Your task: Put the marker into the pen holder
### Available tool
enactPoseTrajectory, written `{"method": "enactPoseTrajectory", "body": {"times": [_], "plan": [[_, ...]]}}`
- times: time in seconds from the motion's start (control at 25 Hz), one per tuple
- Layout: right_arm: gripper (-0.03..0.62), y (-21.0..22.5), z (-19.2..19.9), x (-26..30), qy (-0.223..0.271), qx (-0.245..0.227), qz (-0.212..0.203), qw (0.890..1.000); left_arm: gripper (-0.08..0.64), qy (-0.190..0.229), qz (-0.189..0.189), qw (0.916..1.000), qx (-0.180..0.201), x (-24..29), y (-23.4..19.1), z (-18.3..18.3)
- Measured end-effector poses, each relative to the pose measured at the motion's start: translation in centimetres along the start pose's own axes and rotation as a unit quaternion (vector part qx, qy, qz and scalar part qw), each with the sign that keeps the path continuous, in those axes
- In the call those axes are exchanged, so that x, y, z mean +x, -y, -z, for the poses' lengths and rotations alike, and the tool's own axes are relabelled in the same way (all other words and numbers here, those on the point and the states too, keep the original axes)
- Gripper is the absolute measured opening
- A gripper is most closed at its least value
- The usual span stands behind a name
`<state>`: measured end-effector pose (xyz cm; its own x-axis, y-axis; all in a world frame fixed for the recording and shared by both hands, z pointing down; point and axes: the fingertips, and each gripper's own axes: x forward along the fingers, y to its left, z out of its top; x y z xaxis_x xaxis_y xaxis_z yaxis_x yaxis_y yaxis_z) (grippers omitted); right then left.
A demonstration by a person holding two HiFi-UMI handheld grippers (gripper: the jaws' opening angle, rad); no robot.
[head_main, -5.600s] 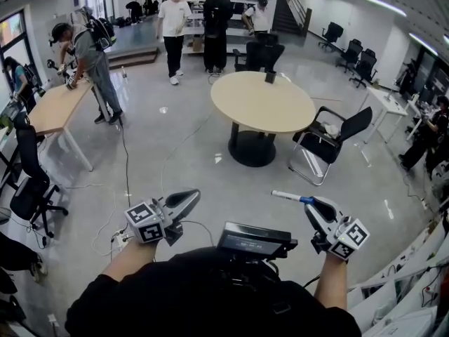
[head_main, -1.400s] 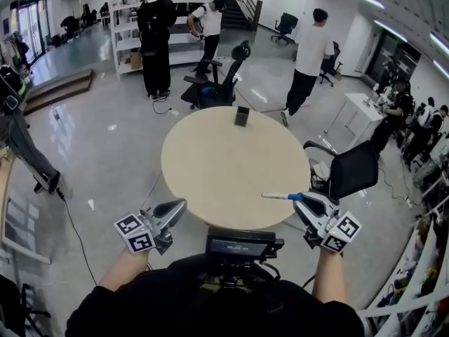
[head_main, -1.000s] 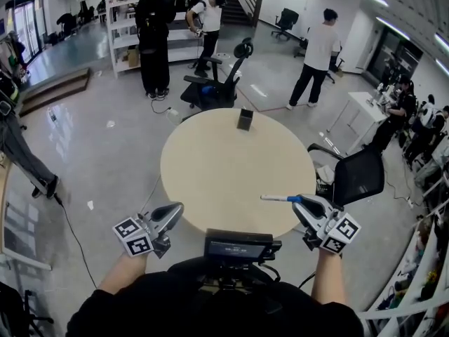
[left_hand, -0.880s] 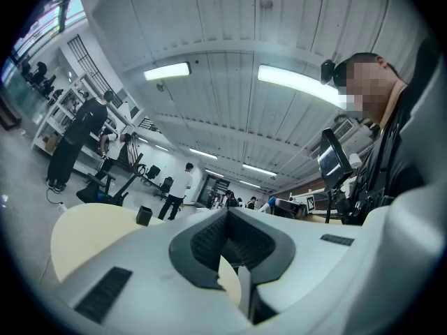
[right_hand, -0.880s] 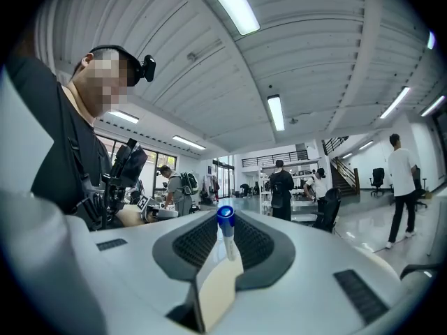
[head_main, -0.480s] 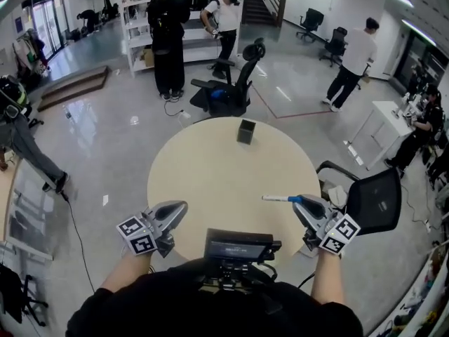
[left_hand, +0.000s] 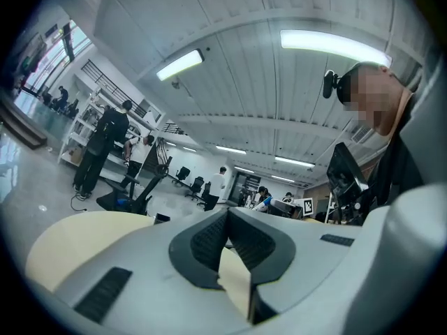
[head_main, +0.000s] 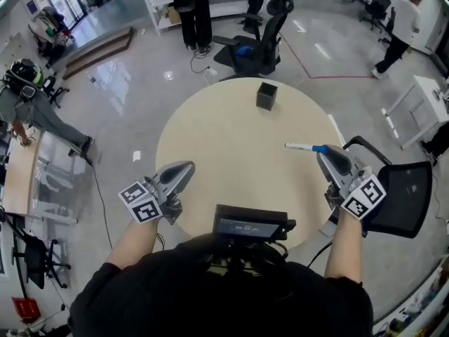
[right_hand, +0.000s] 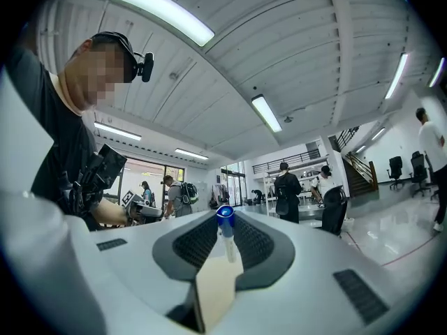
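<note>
Scene: I look steeply down from the head camera at a round table with a pale top, in an open office with a glossy floor.

Pen holder: a small black square pen holder stands upright near the table's far edge, a little right of the middle. It stands alone, well apart from both grippers.

Marker: a white marker with a blue end lies roughly level in the air over the table's right edge. It points left and sticks out beyond the jaw tips.

Right gripper: the right gripper has its fingers clamped narrowly on the marker. In the right gripper view the marker sits between the dark ribbed pads, blue end up.

Left gripper: the left gripper hovers by the table's near left edge. In the left gripper view its fingers meet at the tips and hold nothing.

Step in hand: I judge this to be the carry. The marker is gripped and I face the table, but the holder is not yet within reach.

Next move: I need to take the right gripper across to the far edge. Then I tip the marker upright above the holder's mouth, lower it in and let go.

Risk: the mouth looks small, so a tilted marker could catch the rim or knock the holder over.
</note>
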<state>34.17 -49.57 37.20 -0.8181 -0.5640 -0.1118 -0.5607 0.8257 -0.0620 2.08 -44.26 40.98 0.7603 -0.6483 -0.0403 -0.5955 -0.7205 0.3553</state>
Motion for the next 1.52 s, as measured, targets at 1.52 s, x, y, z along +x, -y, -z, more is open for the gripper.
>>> {"method": "enactPoseTrajectory", "body": {"times": [1.52], "plan": [[0.078, 17.3, -2.9, 18.8, -0.004, -0.089, 0.126, 0.988, -0.003, 0.018, 0.046, 0.9947, 0.091, 12.5, -23.1, -10.1]]}}
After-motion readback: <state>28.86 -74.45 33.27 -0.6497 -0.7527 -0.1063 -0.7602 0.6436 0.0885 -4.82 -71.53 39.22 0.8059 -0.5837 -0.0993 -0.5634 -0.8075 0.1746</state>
